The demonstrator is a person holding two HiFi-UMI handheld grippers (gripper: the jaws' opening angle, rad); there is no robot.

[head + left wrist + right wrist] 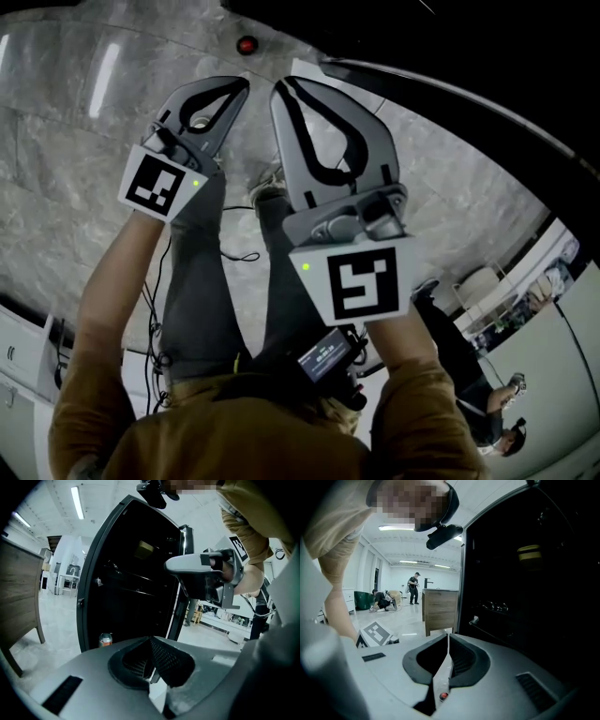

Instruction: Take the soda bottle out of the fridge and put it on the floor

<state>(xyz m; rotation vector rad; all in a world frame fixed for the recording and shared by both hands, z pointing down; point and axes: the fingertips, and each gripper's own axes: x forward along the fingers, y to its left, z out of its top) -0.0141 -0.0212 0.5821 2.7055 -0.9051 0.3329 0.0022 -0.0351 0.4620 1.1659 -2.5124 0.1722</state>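
1. Floor [56, 141] of grey marbled stone fills the head view beneath both raised tools.
2. Tall black fridge [131, 583] shows dark shelves inside. In the head view it lies from twelve to two o'clock of the jaw tips.
3. Brown wooden cabinet [439, 609] stands on the floor at nine o'clock of the fridge in the right gripper view.
4. Grey plastic right gripper [448, 635] has its jaws brought together with only a hairline slit between them, and it grips nothing.
5. Grey plastic left gripper [151, 639] has its jaws closed tip to tip and is likewise empty.
6. Small soda bottle [106, 640] with an orange-red label stands outside the fridge, just beside its lower front edge. It is at ten o'clock of the left jaw tips, and its base is hidden behind the gripper body. In the head view its red cap sits at twelve o'clock, well apart from both grippers.
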